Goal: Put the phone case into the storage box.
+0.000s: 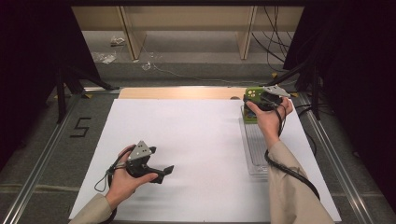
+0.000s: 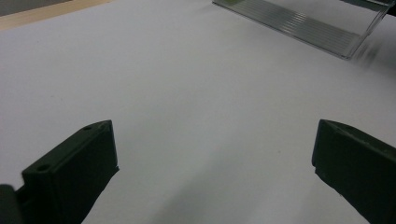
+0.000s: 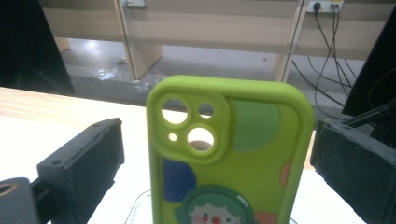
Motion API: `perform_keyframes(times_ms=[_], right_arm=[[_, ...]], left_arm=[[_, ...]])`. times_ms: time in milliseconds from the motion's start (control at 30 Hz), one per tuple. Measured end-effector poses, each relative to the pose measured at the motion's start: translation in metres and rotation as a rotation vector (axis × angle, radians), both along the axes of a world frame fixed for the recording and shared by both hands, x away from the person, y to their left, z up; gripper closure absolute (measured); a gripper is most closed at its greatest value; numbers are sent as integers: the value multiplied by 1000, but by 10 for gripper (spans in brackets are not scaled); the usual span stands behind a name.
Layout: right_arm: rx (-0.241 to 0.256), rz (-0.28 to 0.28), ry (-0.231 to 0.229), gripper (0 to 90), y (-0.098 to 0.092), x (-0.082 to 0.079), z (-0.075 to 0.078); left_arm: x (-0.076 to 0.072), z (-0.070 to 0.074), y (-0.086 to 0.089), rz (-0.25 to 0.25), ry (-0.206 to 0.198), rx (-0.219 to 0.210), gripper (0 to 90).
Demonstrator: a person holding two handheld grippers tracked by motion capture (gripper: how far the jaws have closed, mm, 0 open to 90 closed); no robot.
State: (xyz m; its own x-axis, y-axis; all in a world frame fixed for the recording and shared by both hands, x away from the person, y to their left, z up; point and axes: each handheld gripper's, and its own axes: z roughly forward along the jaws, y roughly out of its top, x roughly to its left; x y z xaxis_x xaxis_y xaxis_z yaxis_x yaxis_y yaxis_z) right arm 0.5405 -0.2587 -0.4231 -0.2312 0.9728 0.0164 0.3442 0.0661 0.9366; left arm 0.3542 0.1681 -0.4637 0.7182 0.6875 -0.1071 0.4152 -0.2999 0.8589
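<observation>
A lime-green phone case point(image 1: 252, 94) point(image 3: 233, 154) with camera cut-outs and a cartoon print stands upright at the far end of a clear ribbed plastic tray point(image 1: 254, 149) point(image 2: 303, 25). My right gripper point(image 1: 258, 98) point(image 3: 218, 135) is open, one jaw on each side of the case with a gap on both sides. My left gripper point(image 1: 163, 172) point(image 2: 215, 130) is open just above the white sheet point(image 1: 196, 140) at the near left, with nothing between its jaws.
The white sheet covers most of the table; a strip of wooden tabletop point(image 1: 177, 92) shows at the far edge. Metal rails point(image 1: 327, 140) run along both sides. A "5" mark point(image 1: 80, 127) lies left of the sheet. Cables point(image 1: 273, 42) hang beyond the table.
</observation>
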Motion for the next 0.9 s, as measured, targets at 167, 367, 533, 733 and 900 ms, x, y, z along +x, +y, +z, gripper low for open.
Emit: perform_keyframes(times_ms=[167,367,533,733,900], right_arm=[[-14,2,9,38,1,-6,3],[-7,16,18,42,4,-14,6],[-5,29,25,49,5,-20,9],[3,35,36,52,6,-27,11],[3,48,39,55,6,-33,15]], left_arm=[[0,0,0,1,0,0,0],[0,0,0,1,-3,1,0],[0,0,0,2,-2,2,0],[0,1,0,5,-3,0,0],[0,0,0,6,-2,0,0]])
